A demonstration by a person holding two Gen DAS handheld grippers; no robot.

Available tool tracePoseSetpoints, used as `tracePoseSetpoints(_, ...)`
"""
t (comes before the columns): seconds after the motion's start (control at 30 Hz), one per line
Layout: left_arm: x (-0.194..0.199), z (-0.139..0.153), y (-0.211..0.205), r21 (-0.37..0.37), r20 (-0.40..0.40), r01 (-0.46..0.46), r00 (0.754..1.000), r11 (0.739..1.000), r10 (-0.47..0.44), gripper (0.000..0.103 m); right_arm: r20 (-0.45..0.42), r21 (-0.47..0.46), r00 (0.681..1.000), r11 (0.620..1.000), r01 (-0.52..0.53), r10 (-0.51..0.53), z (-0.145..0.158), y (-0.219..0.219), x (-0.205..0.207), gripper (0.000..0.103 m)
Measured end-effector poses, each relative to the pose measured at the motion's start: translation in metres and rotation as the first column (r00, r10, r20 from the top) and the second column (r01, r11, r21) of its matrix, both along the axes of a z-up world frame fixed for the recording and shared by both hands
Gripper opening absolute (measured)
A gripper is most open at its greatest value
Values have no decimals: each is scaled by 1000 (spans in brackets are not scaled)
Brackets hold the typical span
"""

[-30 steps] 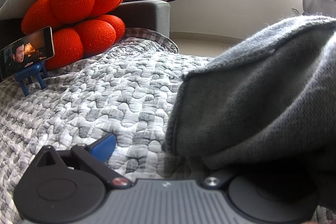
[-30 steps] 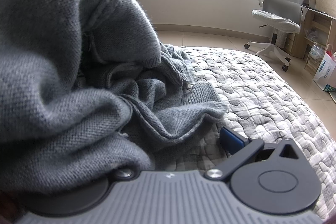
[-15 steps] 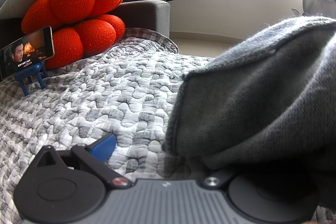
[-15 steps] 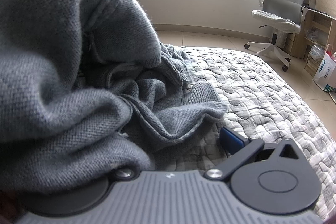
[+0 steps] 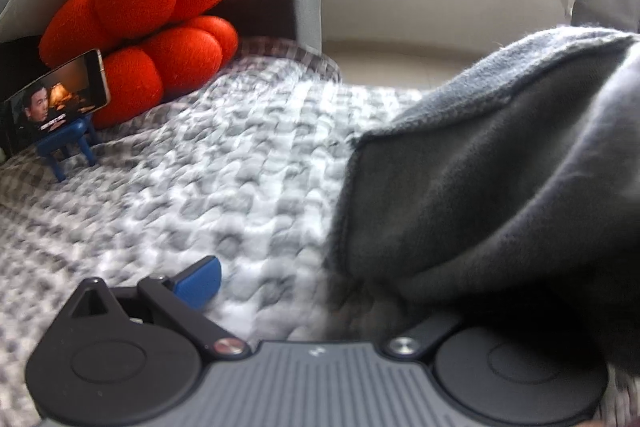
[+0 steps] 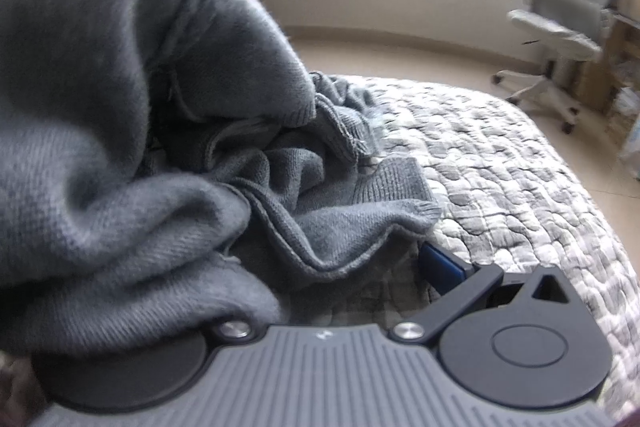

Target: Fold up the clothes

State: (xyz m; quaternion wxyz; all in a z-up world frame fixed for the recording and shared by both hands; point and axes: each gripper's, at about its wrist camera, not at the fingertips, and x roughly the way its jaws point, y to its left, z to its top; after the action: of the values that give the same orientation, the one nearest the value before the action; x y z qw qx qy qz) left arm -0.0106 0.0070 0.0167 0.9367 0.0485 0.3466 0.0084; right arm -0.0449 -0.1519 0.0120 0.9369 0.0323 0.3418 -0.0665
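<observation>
A grey knitted sweater (image 6: 132,155) lies bunched and rumpled on a grey-and-white quilted bedspread (image 5: 224,163), draped over the inner side of both handheld tools; it is not flat, and no neat fold shows. On the left gripper (image 5: 320,291) one blue-padded finger (image 5: 198,281) stands clear over the quilt while its partner is buried under the knit; the right gripper (image 6: 320,267) mirrors this, one blue finger (image 6: 442,267) peeping out beside the hem; whether either pair is clamped on cloth or merely lying beneath it cannot be told. The risk, as I judge it: if only a single loose layer is caught, lifting could let the heavy knit slide off or drag into a worse heap; a snagged stitch could stretch. Both views are blurred; the sweater's sleeves and collar cannot be made out; an orange cushion (image 5: 152,23) and a propped phone (image 5: 56,103) sit well apart.
</observation>
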Motion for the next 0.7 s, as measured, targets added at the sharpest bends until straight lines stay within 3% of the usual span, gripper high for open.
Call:
tracePoseSetpoints(0.07,-11,14,8,57,-21,-3,1000,998,5,103,18,15,1000,1000,21,-21,4,-8,-4,103)
tracePoseSetpoints(0.13,-22,31,19,105,-29,0,1000,994,3,103,59,-33,996,997,72,-70,13,-12,-10,103)
tracePoseSetpoints(0.27,-37,70,44,92,-31,-5,1000,996,8,103,64,-75,997,996,58,-53,42,-13,-11,103)
tracePoseSetpoints(0.53,-53,145,62,-27,17,40,999,999,-40,103,45,-51,999,999,-15,17,110,-12,-29,103)
tracePoseSetpoints(0.6,-53,156,69,-106,-1,43,999,993,-43,103,56,-80,997,996,-43,47,122,-10,-37,103)
tracePoseSetpoints(0.7,-47,164,76,-254,-43,59,996,965,-72,103,97,-111,994,993,-45,56,141,-12,-42,103)
